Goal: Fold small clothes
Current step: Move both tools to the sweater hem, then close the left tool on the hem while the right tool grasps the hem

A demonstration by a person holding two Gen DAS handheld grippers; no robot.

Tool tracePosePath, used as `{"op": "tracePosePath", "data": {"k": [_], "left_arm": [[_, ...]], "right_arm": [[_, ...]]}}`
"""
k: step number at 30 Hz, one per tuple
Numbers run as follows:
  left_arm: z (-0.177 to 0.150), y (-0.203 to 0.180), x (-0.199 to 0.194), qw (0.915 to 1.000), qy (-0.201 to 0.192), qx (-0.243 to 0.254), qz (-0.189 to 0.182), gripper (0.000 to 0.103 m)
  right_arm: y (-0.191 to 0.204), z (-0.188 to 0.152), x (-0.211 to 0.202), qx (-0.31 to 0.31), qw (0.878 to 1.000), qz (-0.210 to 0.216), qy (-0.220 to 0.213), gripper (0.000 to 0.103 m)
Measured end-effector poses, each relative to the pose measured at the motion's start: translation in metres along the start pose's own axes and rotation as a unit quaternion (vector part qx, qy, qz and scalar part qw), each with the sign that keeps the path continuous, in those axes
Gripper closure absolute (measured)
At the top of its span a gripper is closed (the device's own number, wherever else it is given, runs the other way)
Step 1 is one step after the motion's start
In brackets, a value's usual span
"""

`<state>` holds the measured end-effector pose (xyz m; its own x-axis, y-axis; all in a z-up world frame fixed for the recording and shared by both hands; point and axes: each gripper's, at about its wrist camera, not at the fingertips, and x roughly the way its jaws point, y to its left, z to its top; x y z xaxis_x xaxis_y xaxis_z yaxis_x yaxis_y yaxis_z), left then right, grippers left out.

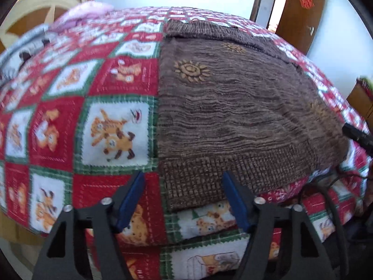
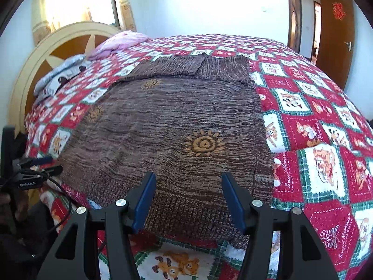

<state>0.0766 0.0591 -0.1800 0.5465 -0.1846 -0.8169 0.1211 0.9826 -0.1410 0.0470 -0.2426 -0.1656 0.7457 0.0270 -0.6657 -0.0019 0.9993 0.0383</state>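
Bed (image 2: 321,170) with patchwork quilt carries a brown knit sweater (image 2: 177,126), flat at the near edge. Left tool (image 1: 183,200) and right tool (image 2: 187,200) both released, empty. Judged soft, light, floppy; grip the ribbed hem corners.

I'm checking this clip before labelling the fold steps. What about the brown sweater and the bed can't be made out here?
- Brown sweater underside: hidden in both views; it lies flat on the quilt.
- Its sleeves: far end looks folded over, exact layout unclear.
- Sweater's right edge, left wrist view: blurred, cut by the right gripper.
- Grey clothes near the headboard: too small, blurred.
- Left gripper, right wrist view: partly cut off.
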Motion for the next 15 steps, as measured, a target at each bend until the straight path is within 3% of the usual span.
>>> {"op": "tracePosePath", "data": {"k": [1, 3, 12, 15], "left_arm": [[-0.001, 0.0, -0.001, 1.0, -0.005, 0.0, 0.0, 0.046], [-0.002, -0.004, -0.003, 0.9998, -0.007, 0.009, -0.014, 0.068], [-0.005, -0.017, -0.009, 0.9986, -0.018, 0.049, -0.001, 0.089], [-0.002, -0.015, -0.008, 0.9987, -0.017, 0.049, -0.003, 0.09]], "right_arm": [[-0.001, -0.001, 0.0, 0.001, 1.0, 0.0, -0.001, 0.043], [-0.002, -0.002, 0.001, 0.003, 1.0, 0.0, 0.0, 0.043], [-0.018, -0.004, -0.01, 0.014, 1.0, -0.012, -0.005, 0.043], [-0.03, -0.008, -0.016, 0.027, 0.999, -0.021, 0.0, 0.043]]}}
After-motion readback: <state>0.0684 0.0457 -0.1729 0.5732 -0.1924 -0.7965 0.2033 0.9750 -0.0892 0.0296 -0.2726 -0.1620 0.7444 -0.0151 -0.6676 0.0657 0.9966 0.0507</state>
